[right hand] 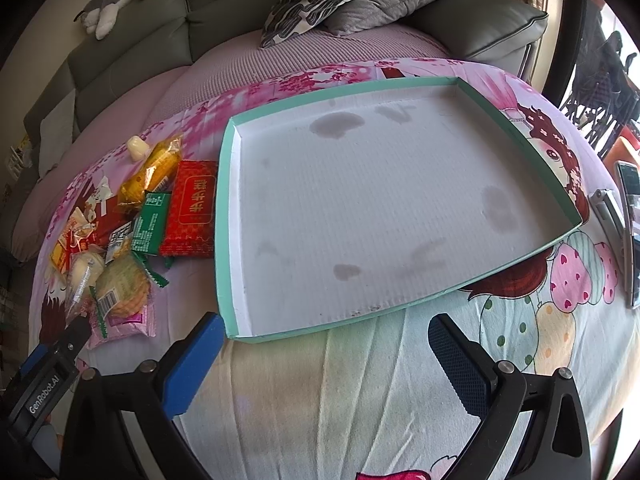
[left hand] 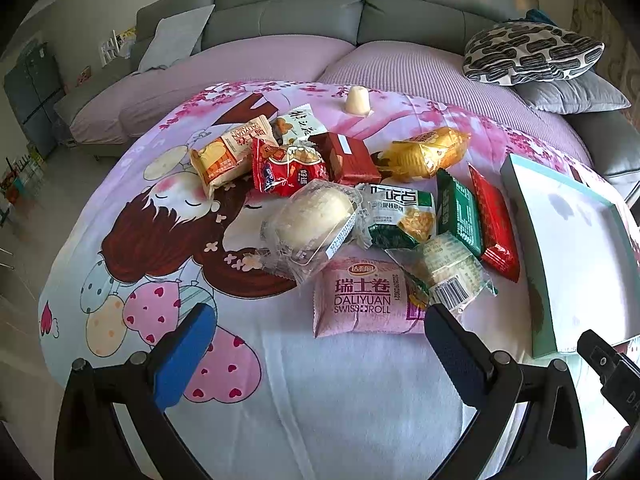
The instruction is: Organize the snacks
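Both the left tongs and the right tongs are held wide apart and empty. The snacks are heaped on the cloth-covered counter, just beside the empty tray. The packets are judged light, crinkly and slippery, their contents crushable; the pink Swiss roll packet is best taken gently across its middle.

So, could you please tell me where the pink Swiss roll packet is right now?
In the left wrist view the pink Swiss roll packet lies at the near edge of the snack pile, just in front of the clear-wrapped bun, left of the teal-rimmed tray.
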Available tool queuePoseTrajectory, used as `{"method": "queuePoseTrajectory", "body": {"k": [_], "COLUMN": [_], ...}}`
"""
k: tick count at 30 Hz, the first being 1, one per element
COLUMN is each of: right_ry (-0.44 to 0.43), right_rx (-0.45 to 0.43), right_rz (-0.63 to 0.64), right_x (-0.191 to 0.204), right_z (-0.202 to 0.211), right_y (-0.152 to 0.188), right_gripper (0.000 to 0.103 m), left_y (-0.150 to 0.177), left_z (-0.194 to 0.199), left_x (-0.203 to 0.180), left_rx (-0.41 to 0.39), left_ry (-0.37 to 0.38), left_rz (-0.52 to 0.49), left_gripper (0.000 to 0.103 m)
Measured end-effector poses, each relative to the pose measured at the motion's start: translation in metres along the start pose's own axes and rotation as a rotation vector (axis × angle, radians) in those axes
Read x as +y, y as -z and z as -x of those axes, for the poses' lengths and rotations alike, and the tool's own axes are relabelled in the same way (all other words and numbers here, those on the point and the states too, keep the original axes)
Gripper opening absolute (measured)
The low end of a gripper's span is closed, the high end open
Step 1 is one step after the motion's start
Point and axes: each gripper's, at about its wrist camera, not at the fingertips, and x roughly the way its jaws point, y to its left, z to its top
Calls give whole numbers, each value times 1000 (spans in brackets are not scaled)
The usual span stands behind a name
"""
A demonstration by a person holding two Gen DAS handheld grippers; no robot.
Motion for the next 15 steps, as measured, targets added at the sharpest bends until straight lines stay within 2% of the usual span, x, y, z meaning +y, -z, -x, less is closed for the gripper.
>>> {"method": "queuePoseTrajectory", "body": {"k": [15], "right_ry": [2], "right_rx": [3], "right_rz": [1], "right_x": [-1], "right_z": [-1], "right_y": [1], "right_gripper": [103], "left_y": [-2], "left_z": [-3], "left_x": [-2], "left_rx": [29], "left_ry": [1], "left_rz": [-8], "left_gripper": [103]}}
